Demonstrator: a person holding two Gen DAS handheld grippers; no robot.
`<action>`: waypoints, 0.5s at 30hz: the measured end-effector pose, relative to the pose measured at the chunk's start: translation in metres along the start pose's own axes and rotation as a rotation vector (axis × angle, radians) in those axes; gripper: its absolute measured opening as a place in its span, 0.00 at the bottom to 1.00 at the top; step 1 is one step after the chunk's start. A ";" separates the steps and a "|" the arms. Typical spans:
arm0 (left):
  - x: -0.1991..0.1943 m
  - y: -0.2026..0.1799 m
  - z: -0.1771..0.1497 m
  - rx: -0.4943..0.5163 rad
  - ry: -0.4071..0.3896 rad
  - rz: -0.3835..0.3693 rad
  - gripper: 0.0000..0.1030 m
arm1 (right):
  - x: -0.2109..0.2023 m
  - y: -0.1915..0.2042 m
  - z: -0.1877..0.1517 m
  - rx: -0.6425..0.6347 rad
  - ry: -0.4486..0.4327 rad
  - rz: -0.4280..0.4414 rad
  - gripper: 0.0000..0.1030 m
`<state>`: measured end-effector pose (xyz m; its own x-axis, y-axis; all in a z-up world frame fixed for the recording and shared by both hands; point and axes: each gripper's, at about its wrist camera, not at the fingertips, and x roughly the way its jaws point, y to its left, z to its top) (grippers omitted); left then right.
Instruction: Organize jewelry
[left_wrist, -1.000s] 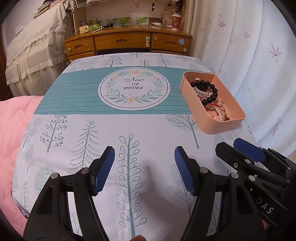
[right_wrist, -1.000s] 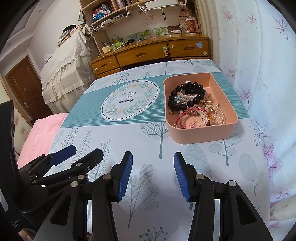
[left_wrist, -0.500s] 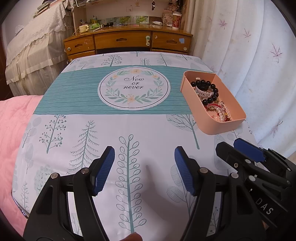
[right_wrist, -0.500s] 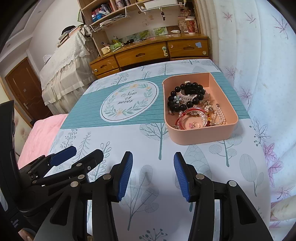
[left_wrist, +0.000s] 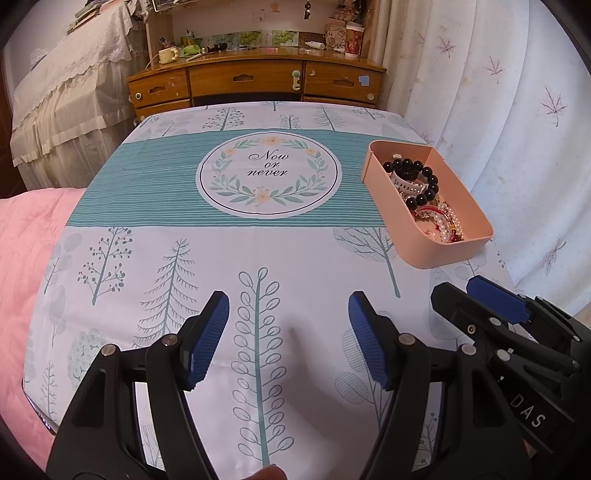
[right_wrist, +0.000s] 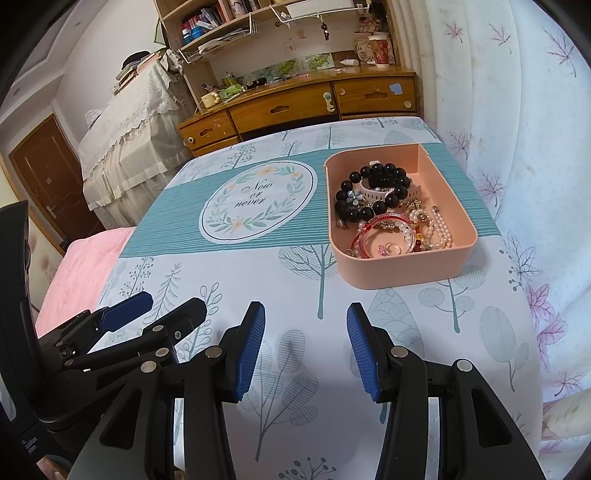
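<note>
I keep left gripper (left_wrist: 288, 339) and right gripper (right_wrist: 306, 345) spread wide, empty. Jewelry (right_wrist: 388, 218) heaped in pink tray (right_wrist: 402, 271) ahead-right of fingers; cloth (left_wrist: 258, 240) elsewhere bare, fits sorted or awaiting.

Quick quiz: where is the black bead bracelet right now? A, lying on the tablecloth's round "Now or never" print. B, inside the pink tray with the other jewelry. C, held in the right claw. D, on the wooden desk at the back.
B: the black bead bracelet lies inside the pink tray among the other pieces, while the left claw and right claw are both open and hold nothing.
</note>
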<state>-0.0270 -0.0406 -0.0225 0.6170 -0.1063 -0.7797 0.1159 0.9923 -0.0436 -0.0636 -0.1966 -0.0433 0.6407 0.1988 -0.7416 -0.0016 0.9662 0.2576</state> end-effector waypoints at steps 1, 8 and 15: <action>0.000 0.000 0.000 0.001 0.000 0.000 0.63 | 0.000 0.000 0.000 0.001 0.001 0.001 0.46; 0.000 0.000 0.000 0.000 0.000 0.000 0.63 | 0.000 0.001 0.000 0.000 -0.001 0.001 0.46; 0.000 0.001 0.000 0.000 0.001 -0.001 0.63 | 0.000 0.001 0.000 0.000 0.000 0.001 0.46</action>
<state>-0.0266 -0.0397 -0.0227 0.6159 -0.1074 -0.7805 0.1167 0.9922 -0.0445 -0.0641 -0.1960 -0.0429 0.6403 0.1996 -0.7417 -0.0017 0.9660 0.2585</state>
